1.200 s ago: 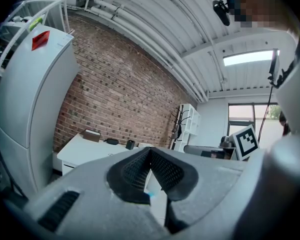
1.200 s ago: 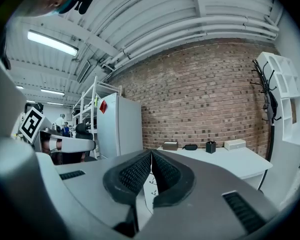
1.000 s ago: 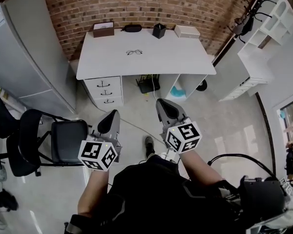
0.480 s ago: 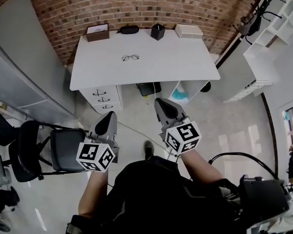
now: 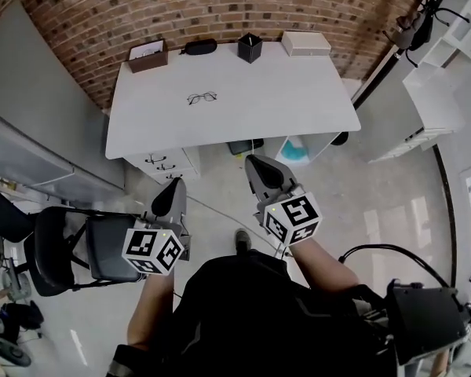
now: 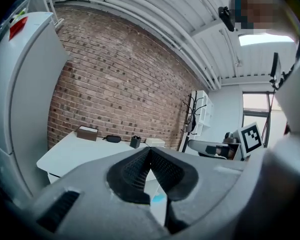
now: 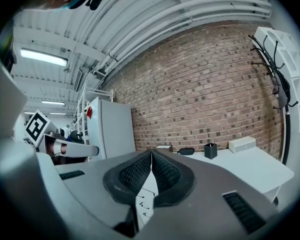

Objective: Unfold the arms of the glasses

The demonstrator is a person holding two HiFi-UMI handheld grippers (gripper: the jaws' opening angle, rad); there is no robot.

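Since a second ago we have come nearer to the desk [image 5: 298,93]: it fills more of the head view, and the glasses [image 5: 202,97] sit lower in that view than before. Both grippers have come along with us, side by side.

We see the glasses lying on the left half of the desk top, alone on the bare white surface. They are just in front of a black case [image 5: 199,46] at the desk's back edge. They are too small for us to tell whether the arms are folded. Along that same back edge, against the brick wall [image 5: 220,6], stand a brown box [image 5: 147,55] at the left corner, a black cup [image 5: 250,47] near the middle and a white box [image 5: 304,43] towards the right.

Our left gripper [image 5: 175,185] is short of the desk's front edge, over the floor before the drawers [image 5: 166,162] under the desk's left end. Its own view shows the left gripper [image 6: 150,149] with jaws pressed together and nothing between them. Our right gripper [image 5: 253,163] is also short of the front edge, before the open space under the desk's middle. In its own view the right gripper [image 7: 151,151] has its jaws together too, holding nothing. Both are well apart from the glasses. A black chair [image 5: 71,246] stands on the floor off the desk's left front corner.
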